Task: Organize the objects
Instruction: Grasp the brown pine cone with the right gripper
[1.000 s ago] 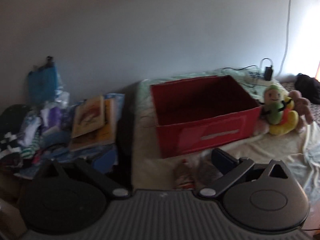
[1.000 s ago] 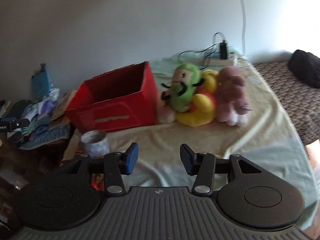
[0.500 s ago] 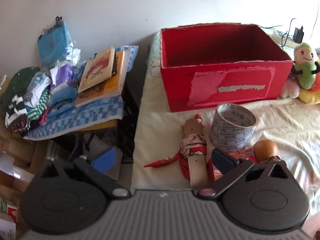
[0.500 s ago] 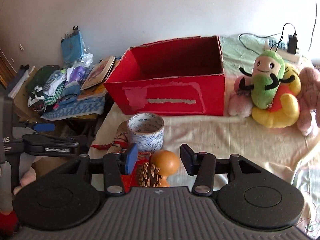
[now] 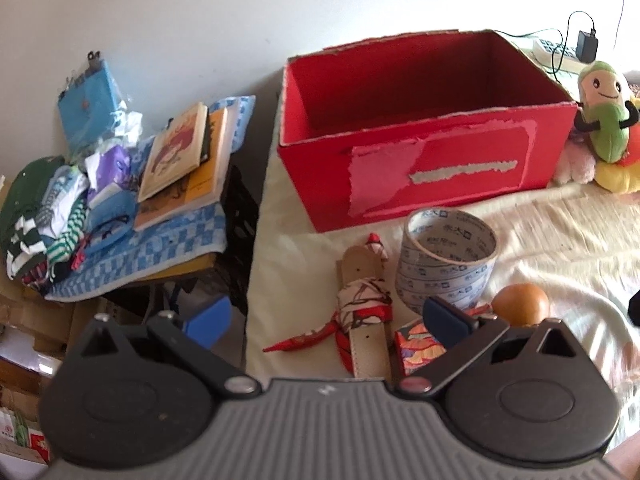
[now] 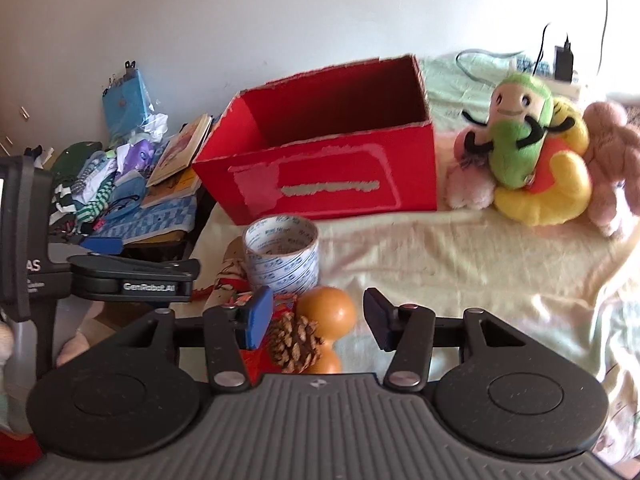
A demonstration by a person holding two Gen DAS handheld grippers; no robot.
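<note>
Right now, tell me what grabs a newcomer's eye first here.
The big open red cardboard box dominates the middle of the pale bedsheet. To its right sits a green and yellow plush toy pile, and in front of it stands a wide roll of printed white tape.

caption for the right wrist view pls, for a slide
Open right gripper poised over pinecone and orange ball, tape roll and red box beyond.
</note>
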